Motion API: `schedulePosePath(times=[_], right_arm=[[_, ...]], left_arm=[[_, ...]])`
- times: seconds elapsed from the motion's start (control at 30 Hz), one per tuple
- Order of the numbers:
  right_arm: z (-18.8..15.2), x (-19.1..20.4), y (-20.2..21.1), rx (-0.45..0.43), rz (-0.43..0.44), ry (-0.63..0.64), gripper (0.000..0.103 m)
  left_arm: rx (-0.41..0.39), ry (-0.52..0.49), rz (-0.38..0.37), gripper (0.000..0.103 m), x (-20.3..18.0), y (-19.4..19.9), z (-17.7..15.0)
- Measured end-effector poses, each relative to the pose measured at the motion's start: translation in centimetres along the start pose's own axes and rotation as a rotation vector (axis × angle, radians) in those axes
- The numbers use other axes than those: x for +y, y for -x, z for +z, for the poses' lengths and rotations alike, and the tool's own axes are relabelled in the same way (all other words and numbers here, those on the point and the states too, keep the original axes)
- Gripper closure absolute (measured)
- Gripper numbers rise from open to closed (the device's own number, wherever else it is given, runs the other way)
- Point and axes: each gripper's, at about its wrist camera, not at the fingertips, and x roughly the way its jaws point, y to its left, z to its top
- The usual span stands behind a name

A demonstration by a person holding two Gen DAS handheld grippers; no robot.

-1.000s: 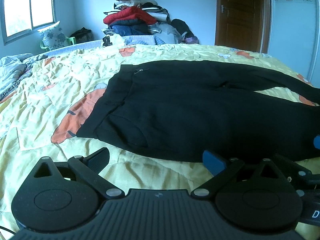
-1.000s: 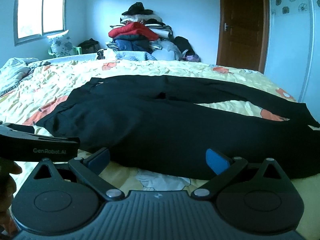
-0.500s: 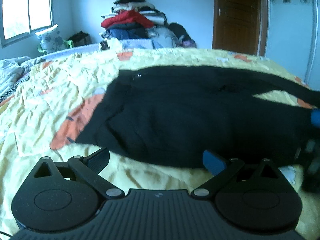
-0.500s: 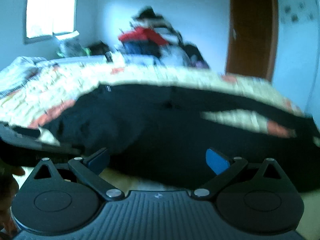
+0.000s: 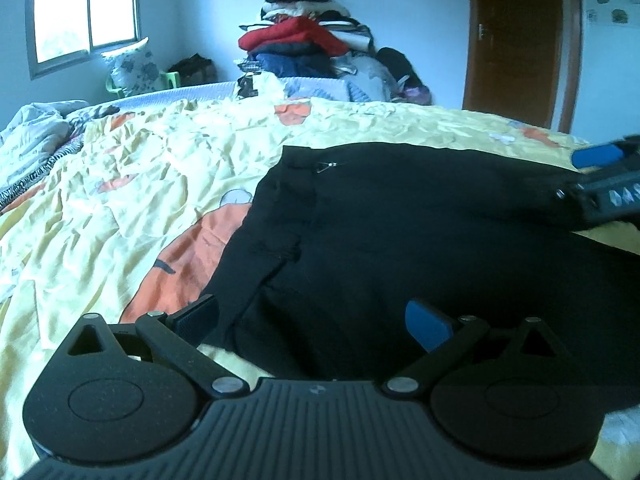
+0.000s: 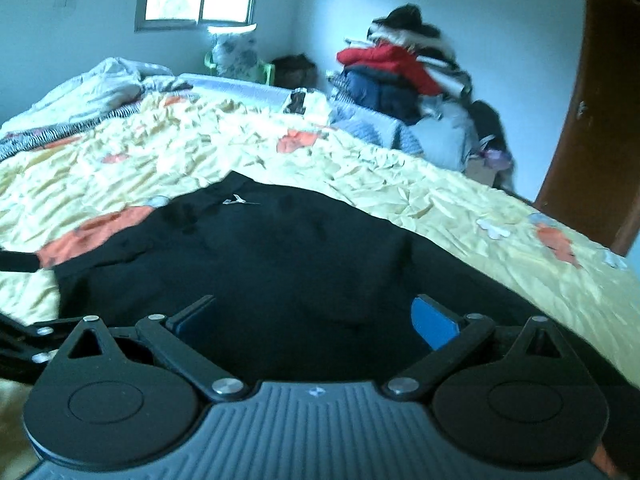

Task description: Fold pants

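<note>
Black pants (image 5: pixel 400 232) lie flat on a yellow patterned bedspread (image 5: pixel 140 184), waistband to the left, a small zipper pull near the top edge. My left gripper (image 5: pixel 312 320) is open, low over the near waistband corner. My right gripper (image 6: pixel 316 316) is open and hovers over the pants' upper part (image 6: pixel 280 264), which fills the right wrist view. The right gripper also shows at the right edge of the left wrist view (image 5: pixel 604 184), above the pants.
A tall pile of clothes (image 5: pixel 312 48) stands at the far edge of the bed. A brown door (image 5: pixel 516 40) is at the back right, a window (image 5: pixel 84 8) at the back left. Crumpled bedding (image 5: pixel 36 132) lies on the left.
Both grippers have moved forward over the pants. The right gripper has swung left and now looks toward the waistband. Both stay open.
</note>
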Motion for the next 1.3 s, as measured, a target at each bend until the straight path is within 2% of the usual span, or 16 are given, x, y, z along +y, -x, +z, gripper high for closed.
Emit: schedulePosePath(times=[0.1, 0.2, 0.27, 0.37, 0.47, 0.6, 0.73, 0.77, 0.8, 0.83, 0.9, 0.93, 1.03, 1.13, 1.3], right_arm=[[1.7, -1.8, -3.9, 0.044, 0.034, 0.036, 0.000], [3.4, -3.5, -7.7, 0.044, 0.041, 0.097, 0.000], [4.4, -4.6, -9.8, 0.038, 0.084, 0.112, 0.002], [5.7, -5.8, -12.8, 0.035, 0.155, 0.125, 0.013], [7.1, -6.3, -16.2, 0.068, 0.216, 0.126, 0.020], [8.6, -6.6, -20.8, 0.126, 0.277, 0.127, 0.035], [9.5, -7.1, -24.0, 0.170, 0.319, 0.119, 0.038], [9.6, -7.4, -24.7, 0.186, 0.343, 0.100, 0.042], [9.6, -7.7, -25.1, 0.200, 0.365, 0.080, 0.053], [9.6, -7.8, -25.2, 0.205, 0.377, 0.074, 0.061], [9.6, -7.4, -24.5, 0.186, 0.362, 0.104, 0.090], [9.6, -7.0, -23.8, 0.170, 0.353, 0.134, 0.094], [8.8, -4.9, -20.5, 0.096, 0.302, 0.257, 0.096], [7.4, -1.8, -16.1, 0.026, 0.276, 0.415, 0.096], [3.9, 2.6, -9.9, -0.019, 0.270, 0.604, 0.096]], left_arm=[[-0.003, -0.005, 0.020, 0.002, -0.2, -1.5, 0.5], [0.005, -0.023, 0.023, 0.002, -0.5, -2.8, 0.7], [0.004, -0.036, 0.029, 0.002, -0.8, -3.5, 0.6], [-0.009, -0.059, 0.038, 0.002, -1.1, -4.1, 0.7], [-0.003, -0.073, 0.039, 0.001, -1.3, -4.8, 0.7], [0.008, -0.062, 0.024, 0.000, -1.0, -5.5, 0.7], [0.014, -0.055, 0.013, 0.001, -0.9, -5.7, 0.9], [0.018, -0.053, 0.011, 0.001, -0.8, -5.6, 1.0], [0.019, -0.049, 0.008, 0.001, -0.7, -5.5, 1.3], [0.016, -0.044, 0.005, 0.001, -0.5, -5.4, 1.6], [0.002, -0.024, -0.010, 0.001, 0.1, -5.3, 2.7], [0.000, -0.009, -0.023, 0.001, 0.5, -5.4, 3.3], [0.021, 0.072, -0.067, 0.002, 2.0, -6.5, 5.8], [0.029, 0.224, -0.126, 0.002, 4.3, -7.7, 8.7], [0.125, 0.534, -0.321, 0.002, 7.2, -11.4, 11.9]])
